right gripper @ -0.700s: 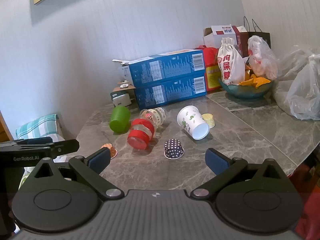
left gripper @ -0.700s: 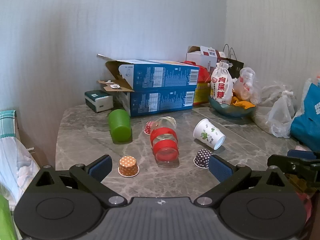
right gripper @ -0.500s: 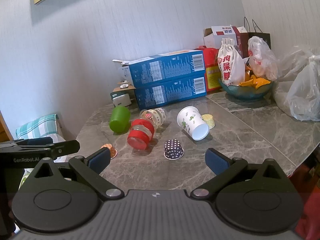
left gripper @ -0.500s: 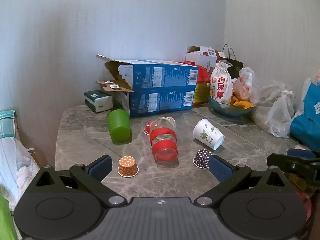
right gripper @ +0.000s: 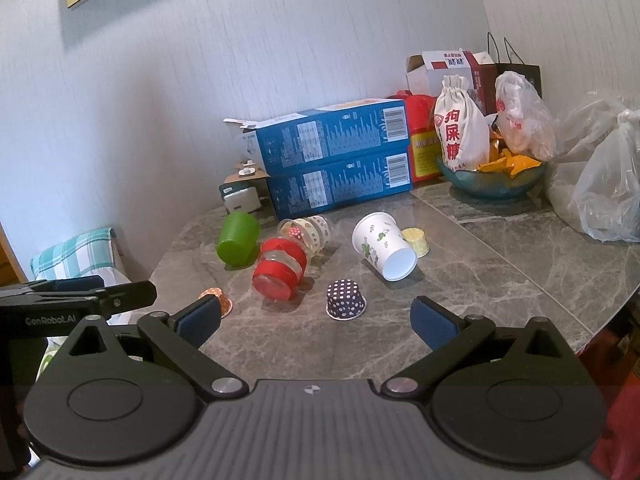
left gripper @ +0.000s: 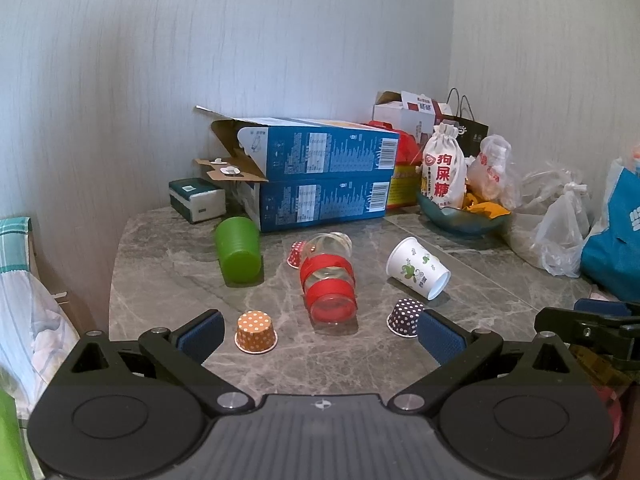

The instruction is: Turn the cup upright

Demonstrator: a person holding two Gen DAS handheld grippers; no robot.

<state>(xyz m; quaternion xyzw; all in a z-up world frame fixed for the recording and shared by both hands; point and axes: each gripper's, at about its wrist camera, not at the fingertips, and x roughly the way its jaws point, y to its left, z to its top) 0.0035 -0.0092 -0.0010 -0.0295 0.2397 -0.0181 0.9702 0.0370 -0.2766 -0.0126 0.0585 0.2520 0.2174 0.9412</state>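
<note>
From the left wrist camera, the left gripper (left gripper: pixel 320 332) is hanging wide open over the near edge of the marble table (left gripper: pixel 168 280), gripping nothing. The red-banded glass jar (left gripper: pixel 328 280) is lying on its side as the centre landmark. Left of it the green cup (left gripper: pixel 239 254) is lying tipped; right of it the white paper cup (left gripper: pixel 418 268) is lying tipped too, mouth toward the camera. Nothing is looking upright yet, so the whole flip appears undone. Behind the jar, the white pouch (left gripper: pixel 444 172) is showing red Chinese characters.

From the right wrist camera, the right gripper (right gripper: pixel 316 320) is also spread wide and empty. The white paper cup (right gripper: pixel 384 246) is lying right of the jar (right gripper: pixel 280 268). "GenRobot.AI" is reading on the other gripper's body at the left edge.
</note>
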